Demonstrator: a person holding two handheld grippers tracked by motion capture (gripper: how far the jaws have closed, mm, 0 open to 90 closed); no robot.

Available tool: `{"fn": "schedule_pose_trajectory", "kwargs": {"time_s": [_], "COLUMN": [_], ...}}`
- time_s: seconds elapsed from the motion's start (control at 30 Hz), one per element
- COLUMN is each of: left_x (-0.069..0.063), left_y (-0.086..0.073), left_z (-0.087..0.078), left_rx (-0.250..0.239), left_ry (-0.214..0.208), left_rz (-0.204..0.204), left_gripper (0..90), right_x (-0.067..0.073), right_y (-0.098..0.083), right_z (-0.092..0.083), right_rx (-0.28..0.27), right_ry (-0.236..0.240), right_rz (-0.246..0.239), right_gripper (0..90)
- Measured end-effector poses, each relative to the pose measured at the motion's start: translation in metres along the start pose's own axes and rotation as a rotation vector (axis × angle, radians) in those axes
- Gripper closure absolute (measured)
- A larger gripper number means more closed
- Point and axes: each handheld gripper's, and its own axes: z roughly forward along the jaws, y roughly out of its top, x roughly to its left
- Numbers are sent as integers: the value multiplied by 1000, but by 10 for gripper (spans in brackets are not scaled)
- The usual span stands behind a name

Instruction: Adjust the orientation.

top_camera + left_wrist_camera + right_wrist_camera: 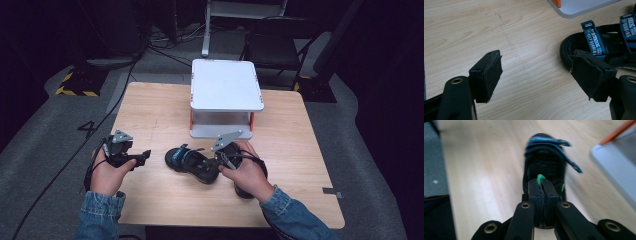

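Note:
A black sandal [190, 161] with blue straps lies on the wooden table [150, 110], just in front of the white stand. My right gripper [220, 162] is at its heel end. In the right gripper view the right gripper [543, 181] is shut on a green heel tab [539, 178] of the sandal [546, 157], whose toe points away. My left gripper [146, 155] sits to the left of the sandal's toe. It is open, and the left gripper [536, 60] has bare table between its pads. The sandal [599, 42] lies just beyond its right jaw.
A white two-level stand [226, 85] with orange posts stands at the back middle of the table; its base [579, 7] and its edge [614, 162] are close to the sandal. Bare wood lies to the left and right. Dark floor and cables surround the table.

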Motion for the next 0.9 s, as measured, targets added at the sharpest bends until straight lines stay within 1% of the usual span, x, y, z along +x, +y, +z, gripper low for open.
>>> {"fn": "schedule_pose_trajectory", "kwargs": {"time_s": [0.1,0.17,0.23,0.33,0.43,0.5,0.57,0.6,0.67,0.7,0.73,0.77,0.8,0.9], "left_x": [0,0,0,1,1,1,1,0,0,0,0,0,0,0], "left_y": [0,0,-1,-1,-1,-1,-1,-1,-1,-1,-1,-1,-1,-1], "left_z": [1,2,2,2,2,2,1,1,1,1,1,1,2,2], "left_rx": [4,7,9,7,6,6,7,6,5,7,6,7,9,10], "left_ry": [-2,-4,-6,-3,-5,-5,-8,-7,-5,-5,-2,-3,-5,-6], "left_rz": [4,3,1,3,3,3,1,-5,-4,-5,-4,-4,1,0], "left_gripper": [247,247,247,247,247,247,247,247,247,247,247,247,247,247], "right_x": [15,23,32,40,42,43,42,41,34,31,27,20,17,8], "right_y": [-2,-1,-1,-2,-3,-3,-2,0,4,5,7,9,9,10], "right_z": [3,5,11,20,26,25,22,19,11,10,9,12,14,28], "right_rx": [-10,-6,-3,1,-13,-10,-21,-32,-73,-82,-87,-82,-73,-35], "right_ry": [51,81,127,182,189,180,152,137,69,37,-7,-50,-68,-81], "right_rz": [-17,-27,-29,-24,-24,-29,-43,-44,-54,-63,-75,-82,-80,-61], "right_gripper": [879,877,874,869,863,841,785,740,627,582,543,503,491,471]}}
